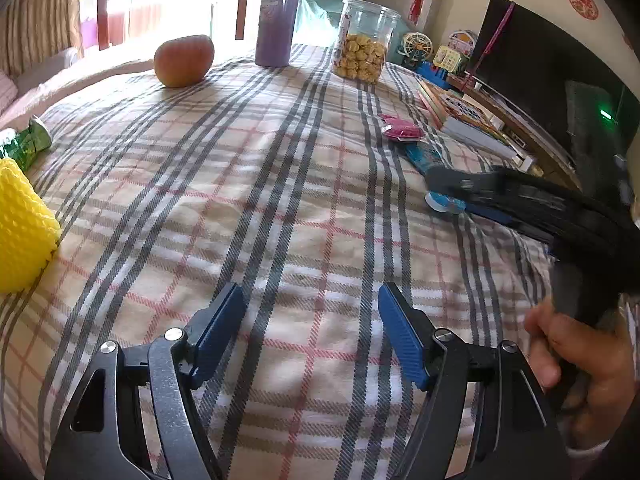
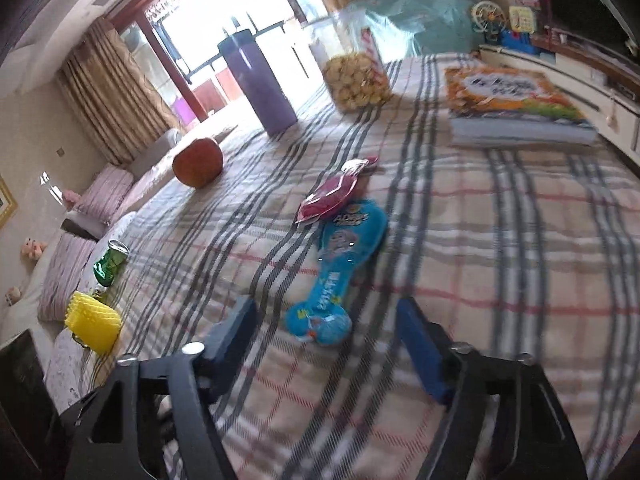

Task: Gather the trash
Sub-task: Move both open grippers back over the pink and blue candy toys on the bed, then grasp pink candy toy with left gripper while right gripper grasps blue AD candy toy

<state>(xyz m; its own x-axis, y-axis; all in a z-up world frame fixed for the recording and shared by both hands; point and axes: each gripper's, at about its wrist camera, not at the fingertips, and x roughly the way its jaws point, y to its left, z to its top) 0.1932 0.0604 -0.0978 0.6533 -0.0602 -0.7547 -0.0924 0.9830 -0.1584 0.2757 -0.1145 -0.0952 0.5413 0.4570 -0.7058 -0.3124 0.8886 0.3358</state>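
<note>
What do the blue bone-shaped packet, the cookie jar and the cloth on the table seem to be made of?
Blue bone-shaped packet: probably thin glossy plastic film; it shines and carries printing.
Cookie jar: clear plastic or glass, uncertain which; the cookies show through its wall.
Cloth: woven fabric, matte; a plaid pattern and twill lines are visible.

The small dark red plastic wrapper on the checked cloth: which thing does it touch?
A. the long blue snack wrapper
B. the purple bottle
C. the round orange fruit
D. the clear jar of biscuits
A: the small dark red plastic wrapper overlaps the top end of the long blue snack wrapper; the other things stand apart.
</note>
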